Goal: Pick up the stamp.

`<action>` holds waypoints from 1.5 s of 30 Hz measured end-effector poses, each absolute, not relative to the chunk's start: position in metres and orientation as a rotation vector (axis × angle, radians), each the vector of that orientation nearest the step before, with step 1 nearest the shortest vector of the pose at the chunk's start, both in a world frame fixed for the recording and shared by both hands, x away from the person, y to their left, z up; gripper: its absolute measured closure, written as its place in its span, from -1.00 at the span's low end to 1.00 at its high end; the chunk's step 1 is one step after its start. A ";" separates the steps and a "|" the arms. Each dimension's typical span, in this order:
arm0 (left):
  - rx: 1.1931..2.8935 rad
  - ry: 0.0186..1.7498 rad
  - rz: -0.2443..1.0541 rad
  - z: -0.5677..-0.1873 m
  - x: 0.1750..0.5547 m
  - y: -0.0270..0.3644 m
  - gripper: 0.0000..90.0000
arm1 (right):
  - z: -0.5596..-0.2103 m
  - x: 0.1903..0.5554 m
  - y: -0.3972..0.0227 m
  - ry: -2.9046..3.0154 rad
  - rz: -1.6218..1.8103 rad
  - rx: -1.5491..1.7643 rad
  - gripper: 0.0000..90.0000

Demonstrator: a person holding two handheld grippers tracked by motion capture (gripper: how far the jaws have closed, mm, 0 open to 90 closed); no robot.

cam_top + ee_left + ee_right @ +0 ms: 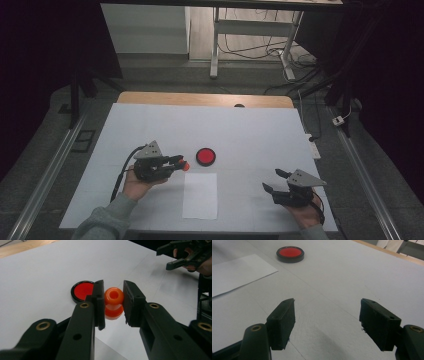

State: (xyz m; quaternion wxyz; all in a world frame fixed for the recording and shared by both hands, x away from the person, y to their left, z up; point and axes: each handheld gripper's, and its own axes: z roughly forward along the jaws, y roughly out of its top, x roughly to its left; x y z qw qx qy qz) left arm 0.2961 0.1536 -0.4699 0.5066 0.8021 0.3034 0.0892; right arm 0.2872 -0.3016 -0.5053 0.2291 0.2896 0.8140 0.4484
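**Stamp item held above the mat, pad and paper nearby**

Item: small orange stamp (113,302), knob-topped, judged light, stiff and smooth, so liable to slip. We found it clamped at the knob by the left gripper (183,163), left of centre over the white mat (250,130); that narrow head seemed the best hold. Right gripper (327,320) rested near right, jaws apart, empty. Red ink pad (205,156) lay just beyond; paper sheet (200,195) nearer. Nothing obstructed.

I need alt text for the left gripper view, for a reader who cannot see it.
The left gripper holds a small orange stamp-like piece between its two black jaws, above a white table cover. A round red pad in a black case lies just behind; the right gripper is at top right.
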 end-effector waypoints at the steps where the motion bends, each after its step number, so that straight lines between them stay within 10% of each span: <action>1: 1.934 0.731 0.210 -0.470 0.296 0.152 0.60 | -0.506 0.287 -0.301 2.238 1.241 0.798 -0.38; 45: 1.930 0.624 0.106 -0.475 0.292 0.110 0.60 | -0.507 0.287 -0.300 2.249 1.224 0.792 -0.37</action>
